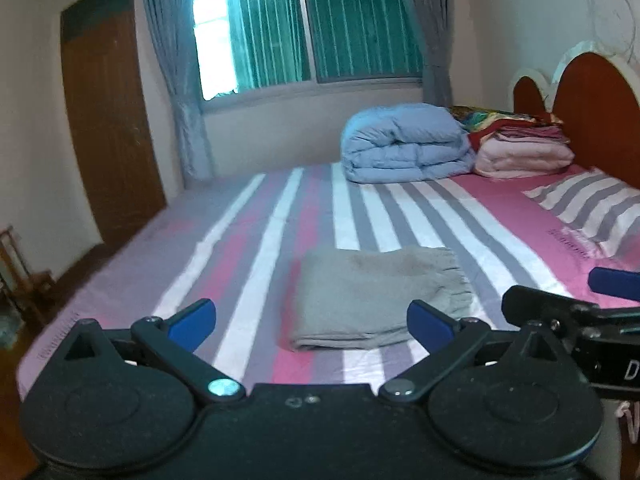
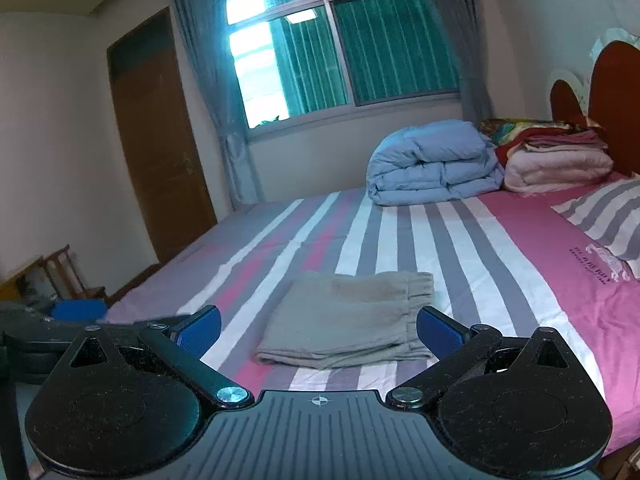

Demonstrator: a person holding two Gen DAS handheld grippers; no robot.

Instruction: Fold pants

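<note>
Gray pants (image 1: 376, 300) lie folded in a compact rectangle on the striped bedsheet (image 1: 256, 240), near the bed's front edge, elastic waistband to the right. Left gripper (image 1: 312, 326) and right gripper (image 2: 318, 330): both w/ jaws spread wide, holding nothing, just short of the pants, no contact. Blue duvet (image 2: 432, 164) folded at far side.

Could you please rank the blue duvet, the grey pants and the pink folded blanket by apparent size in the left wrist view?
1. Grey pants, though nearest the camera, so unsure against the duvet.
2. Blue duvet, similar in extent.
3. Pink folded blanket, clearly smallest.
</note>
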